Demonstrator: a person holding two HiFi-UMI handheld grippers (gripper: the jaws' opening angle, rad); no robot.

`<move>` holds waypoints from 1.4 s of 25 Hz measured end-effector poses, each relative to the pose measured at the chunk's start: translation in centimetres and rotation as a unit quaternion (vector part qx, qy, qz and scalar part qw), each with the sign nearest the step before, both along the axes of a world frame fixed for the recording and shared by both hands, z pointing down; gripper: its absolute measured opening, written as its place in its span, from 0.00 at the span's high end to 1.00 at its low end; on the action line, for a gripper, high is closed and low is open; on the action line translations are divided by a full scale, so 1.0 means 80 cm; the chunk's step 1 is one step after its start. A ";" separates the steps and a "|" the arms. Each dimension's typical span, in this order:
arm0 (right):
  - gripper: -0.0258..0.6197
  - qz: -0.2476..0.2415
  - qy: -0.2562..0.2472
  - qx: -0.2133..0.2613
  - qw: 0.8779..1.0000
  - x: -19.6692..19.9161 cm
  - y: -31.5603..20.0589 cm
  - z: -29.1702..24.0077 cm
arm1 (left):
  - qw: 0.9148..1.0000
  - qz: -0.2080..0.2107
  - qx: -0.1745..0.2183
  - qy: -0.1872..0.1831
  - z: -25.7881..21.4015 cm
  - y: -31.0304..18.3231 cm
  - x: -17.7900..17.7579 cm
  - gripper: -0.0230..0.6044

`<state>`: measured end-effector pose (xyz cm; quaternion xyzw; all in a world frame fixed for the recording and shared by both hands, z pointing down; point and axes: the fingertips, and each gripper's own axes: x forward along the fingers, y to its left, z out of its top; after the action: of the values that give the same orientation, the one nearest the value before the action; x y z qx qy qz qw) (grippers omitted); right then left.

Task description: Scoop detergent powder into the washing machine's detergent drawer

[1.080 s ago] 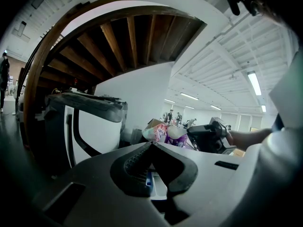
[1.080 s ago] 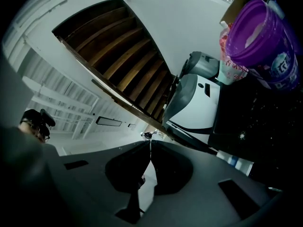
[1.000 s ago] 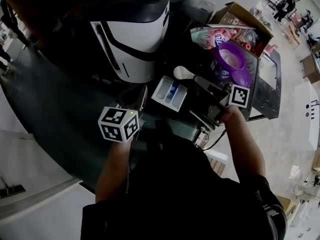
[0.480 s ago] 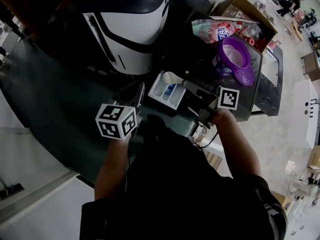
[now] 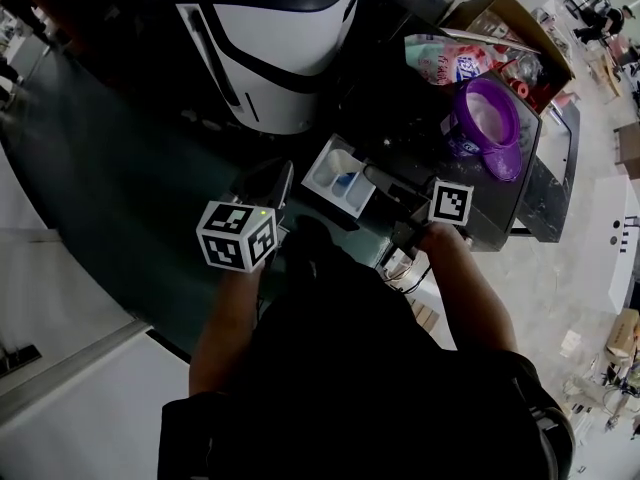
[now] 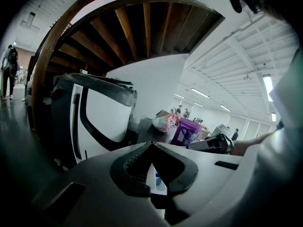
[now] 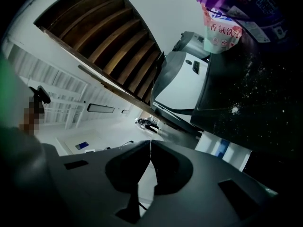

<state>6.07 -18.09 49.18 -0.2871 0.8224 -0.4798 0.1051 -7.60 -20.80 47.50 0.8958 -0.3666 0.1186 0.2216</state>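
The washing machine's detergent drawer [image 5: 352,194] stands pulled out, white with a blue insert, below the white and dark washing machine [image 5: 280,58]. My right gripper [image 5: 378,178] reaches over the drawer's right side, shut on the white scoop's handle [image 7: 145,186]. The scoop's bowl blends with the white drawer and I cannot make it out. The purple detergent tub [image 5: 487,123] is open on the dark worktop to the right, with pale powder inside. My left gripper [image 5: 280,173] hovers just left of the drawer, shut and holding nothing. Through its jaws the drawer [image 6: 156,181] shows.
A pink detergent bag [image 5: 445,58] and an open cardboard box [image 5: 510,23] lie behind the tub. Spilt powder [image 7: 234,109] speckles the dark worktop [image 5: 530,183]. In the left gripper view the tub [image 6: 188,131] stands behind the right gripper [image 6: 213,144].
My right gripper has carried the scoop left, from beside the purple tub to over the drawer, where its bowl no longer stands out. The left gripper has hardly moved.
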 end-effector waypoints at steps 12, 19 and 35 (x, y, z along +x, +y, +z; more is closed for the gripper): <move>0.93 0.016 0.075 -0.030 0.997 -0.006 -0.008 0.068 | 1.000 0.000 -0.019 0.004 0.021 -0.010 0.002 0.95; 0.93 0.019 0.147 -0.042 0.988 -0.013 -0.008 0.105 | 1.000 0.000 -0.026 0.006 0.031 0.002 -0.001 0.95; 0.93 -0.015 0.302 -0.003 0.953 -0.036 -0.005 0.139 | 0.999 -0.029 -0.023 0.009 0.027 0.029 -0.042 0.95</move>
<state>3.17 -18.46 60.26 -0.4065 0.8184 -0.3750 -0.1562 -10.96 -18.47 49.67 0.8804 -0.3877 0.1122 0.2490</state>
